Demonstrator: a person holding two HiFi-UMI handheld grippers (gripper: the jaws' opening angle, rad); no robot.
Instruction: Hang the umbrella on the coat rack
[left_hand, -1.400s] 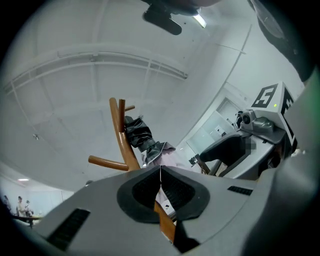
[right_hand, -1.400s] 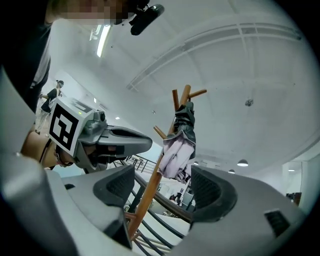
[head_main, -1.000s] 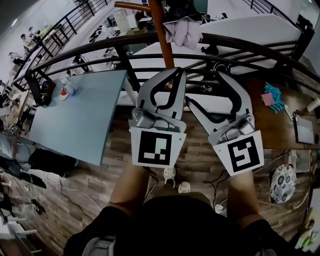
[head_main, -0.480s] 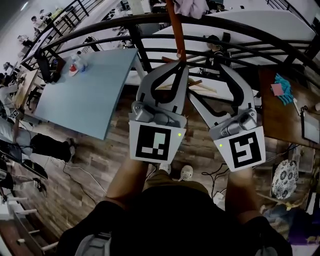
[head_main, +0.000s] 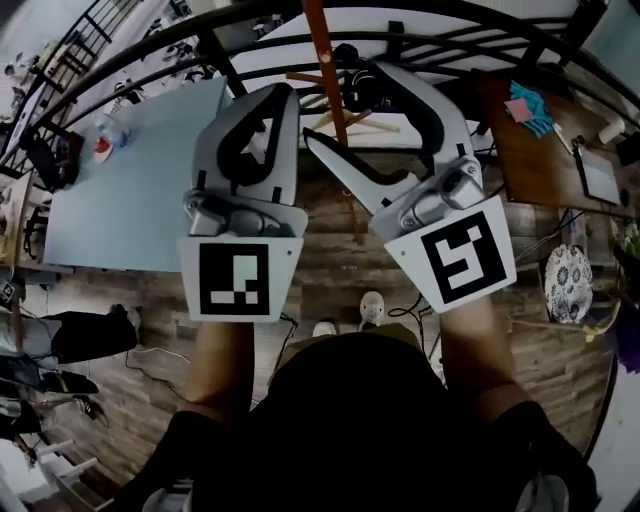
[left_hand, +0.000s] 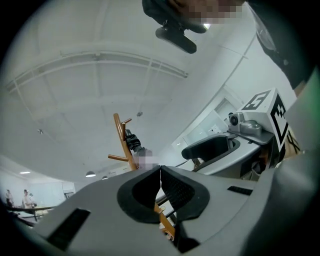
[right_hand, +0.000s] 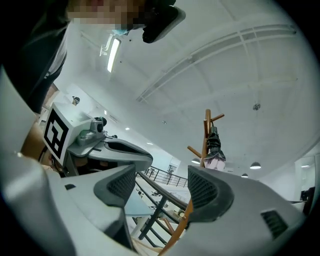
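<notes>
two tongs are held up side by side: left tongs (left_hand: 160, 172) pressed together on nothing, right tongs (right_hand: 161, 186) spread, empty. beyond and above both, well apart, a dark folded umbrella (right_hand: 214, 140), pale pink cloth just below it, hangs on the brown wooden coat rack (right_hand: 206, 120).

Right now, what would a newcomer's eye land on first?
Two grippers fill the middle of the head view: the left gripper is shut on nothing, and the right gripper is open and empty. Past them rises the brown coat rack. A dark folded bundle, probably the umbrella, hangs near its top, above a pink cloth.
</notes>
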